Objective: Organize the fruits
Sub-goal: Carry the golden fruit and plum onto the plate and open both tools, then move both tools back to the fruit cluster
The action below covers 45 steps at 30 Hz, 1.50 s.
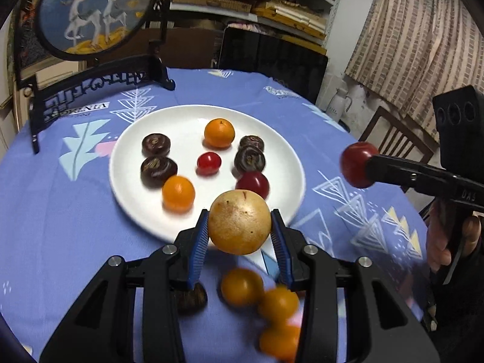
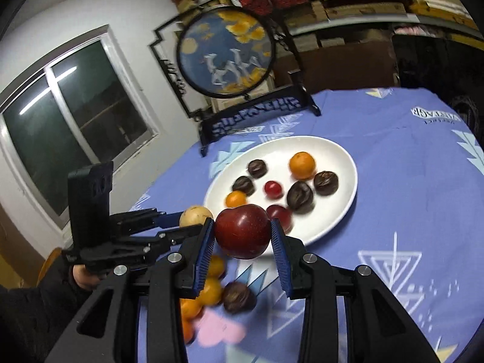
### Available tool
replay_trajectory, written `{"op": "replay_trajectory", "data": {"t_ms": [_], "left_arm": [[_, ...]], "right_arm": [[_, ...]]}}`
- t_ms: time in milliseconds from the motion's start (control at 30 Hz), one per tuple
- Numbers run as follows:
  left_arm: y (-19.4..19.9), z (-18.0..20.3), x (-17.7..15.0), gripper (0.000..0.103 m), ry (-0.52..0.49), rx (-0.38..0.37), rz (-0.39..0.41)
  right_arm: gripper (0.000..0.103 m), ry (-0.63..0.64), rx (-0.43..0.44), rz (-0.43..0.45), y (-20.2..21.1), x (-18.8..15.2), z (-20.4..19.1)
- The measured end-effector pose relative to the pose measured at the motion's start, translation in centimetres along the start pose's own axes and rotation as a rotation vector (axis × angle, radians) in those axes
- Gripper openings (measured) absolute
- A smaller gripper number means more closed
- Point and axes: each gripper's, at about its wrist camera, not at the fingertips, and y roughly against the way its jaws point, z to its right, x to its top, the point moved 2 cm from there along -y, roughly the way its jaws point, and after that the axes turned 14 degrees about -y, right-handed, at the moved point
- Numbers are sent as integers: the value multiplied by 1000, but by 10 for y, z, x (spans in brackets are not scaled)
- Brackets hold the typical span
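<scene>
The left tongs (image 1: 239,227) clamp a round yellow-brown fruit (image 1: 239,222) above the near rim of the white round plate (image 1: 133,139); the right tongs (image 2: 243,233) clamp a dark red apple (image 2: 242,231) just beside it, over the blue-clothed tabletop (image 2: 408,196).

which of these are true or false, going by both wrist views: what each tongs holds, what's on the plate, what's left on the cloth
1. The left tongs grip a tan round fruit. True.
2. The right tongs are empty. False: they clamp a dark red fruit.
3. The white plate holds two orange fruits. True.
4. The plate has no dark brown fruits. False: four lie on it.
5. All fruit is off the blue tablecloth. False: several orange fruits remain there.
</scene>
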Motion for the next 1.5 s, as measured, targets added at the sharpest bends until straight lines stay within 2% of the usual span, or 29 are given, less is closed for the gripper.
{"op": "replay_trajectory", "data": {"t_ms": [233, 467, 600, 767, 867, 1100, 1200, 1300, 1333, 1500], "left_arm": [[-42, -14, 9, 39, 25, -12, -59], [-65, -17, 4, 42, 22, -20, -118], [-60, -19, 3, 57, 33, -19, -88], [-48, -26, 2, 59, 66, -7, -37], [-38, -33, 1, 69, 101, -3, 6], [-26, -27, -1, 70, 78, 3, 53], [-20, -22, -3, 70, 61, 12, 65], [-8, -24, -9, 82, 72, 35, 86], [-3, -26, -12, 83, 80, 43, 94], [12, -30, -36, 83, 117, 44, 64]], "right_arm": [[38, -10, -105, -64, -64, 6, 30], [40, 37, -180, -45, -80, 2, 35], [45, 29, -153, -14, -74, 4, 40], [47, 21, -112, 53, -59, 5, 42], [55, 8, -109, 83, -52, 6, 44], [56, -3, -121, 108, -49, 6, 48], [64, -5, -132, 133, -41, 1, 47], [66, -11, -128, 147, -32, -4, 46], [67, -13, -128, 149, -28, -7, 46], [67, -18, -122, 132, -17, -24, 44]]}}
